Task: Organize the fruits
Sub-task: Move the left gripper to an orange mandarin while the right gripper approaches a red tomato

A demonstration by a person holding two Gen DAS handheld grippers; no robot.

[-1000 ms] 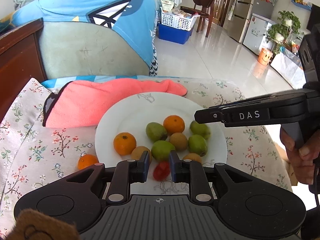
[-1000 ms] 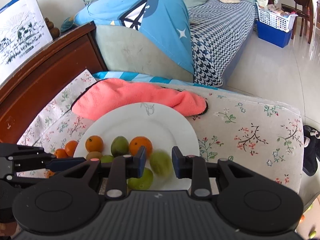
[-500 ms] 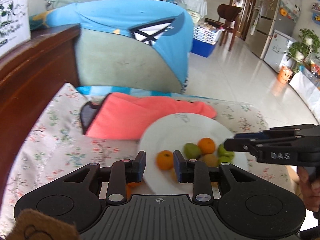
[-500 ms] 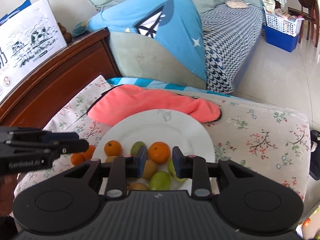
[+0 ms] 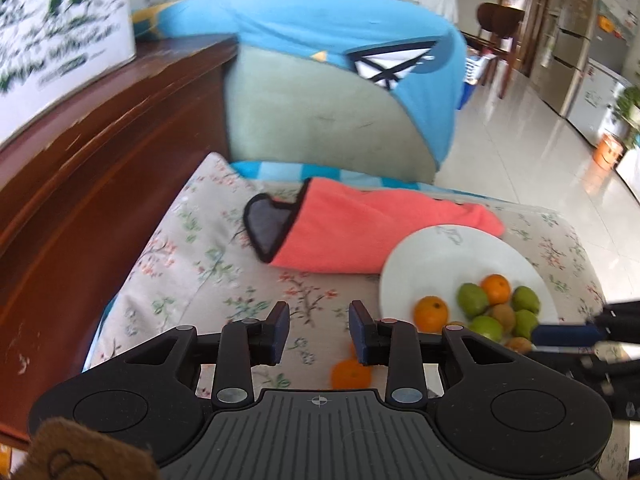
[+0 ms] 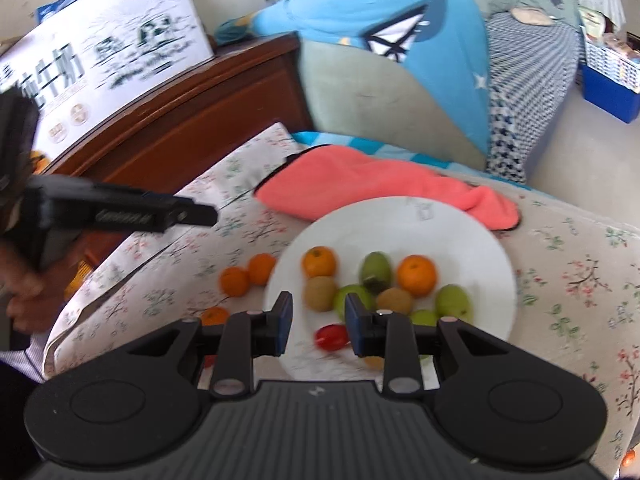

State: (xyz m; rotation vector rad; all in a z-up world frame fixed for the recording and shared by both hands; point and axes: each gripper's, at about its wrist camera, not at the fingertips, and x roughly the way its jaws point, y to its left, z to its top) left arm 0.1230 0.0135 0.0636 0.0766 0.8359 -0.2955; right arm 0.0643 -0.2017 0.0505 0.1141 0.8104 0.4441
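Observation:
A white plate (image 5: pixel 440 256) (image 6: pixel 400 232) on the flowered cloth holds oranges (image 6: pixel 416 274), green fruits (image 6: pixel 376 266), brown kiwis (image 6: pixel 320 292) and a small red fruit (image 6: pixel 331 338) near its front rim. Three oranges (image 6: pixel 235 281) lie loose on the cloth left of the plate. My left gripper (image 5: pixel 320 330) (image 6: pixel 200 214) hovers over the cloth left of the plate, jaws opening with nothing between them; a loose orange (image 5: pixel 351 374) lies just below its right finger. My right gripper (image 6: pixel 318 326) (image 5: pixel 568 340) hangs shut over the plate's front, above the red fruit, gripping nothing.
A pink towel (image 5: pixel 360 232) lies behind the plate. A dark wooden headboard (image 5: pixel 100 180) rises along the left with a printed white box (image 6: pixel 112 52) on top. A green cushion with a blue cover (image 5: pixel 320 120) stands behind. A hand (image 6: pixel 24 292) holds the left gripper.
My left gripper let go of the red fruit on the plate, drew away to the left over the cloth, and its jaws widened. My right gripper shifted left over the plate's front.

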